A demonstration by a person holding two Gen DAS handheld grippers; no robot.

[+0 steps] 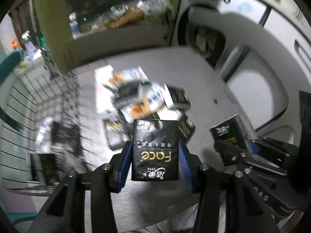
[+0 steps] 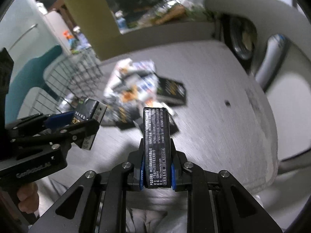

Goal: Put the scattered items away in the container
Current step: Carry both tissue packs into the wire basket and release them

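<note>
My left gripper (image 1: 155,145) is shut on a black "Face" tissue pack (image 1: 155,132), which lies flat between the blue pads, lifted above the grey table (image 1: 204,97). My right gripper (image 2: 157,143) is shut on a second black tissue pack (image 2: 156,124), held edge-on. Each gripper shows in the other's view: the right gripper (image 1: 237,145) with its pack (image 1: 229,132), the left gripper (image 2: 77,122) with its pack (image 2: 91,112). A blurred pile of packs (image 1: 140,95) (image 2: 136,89) lies mid-table. The wire basket (image 1: 58,97) (image 2: 77,73) stands to the left, with packs inside it.
A cardboard box (image 2: 87,19) stands behind the table. A teal chair (image 2: 29,73) sits beyond the basket. Pale curved furniture (image 2: 281,77) lies past the table's right edge. A hand (image 2: 25,198) holds the left gripper's handle. Both views are motion-blurred.
</note>
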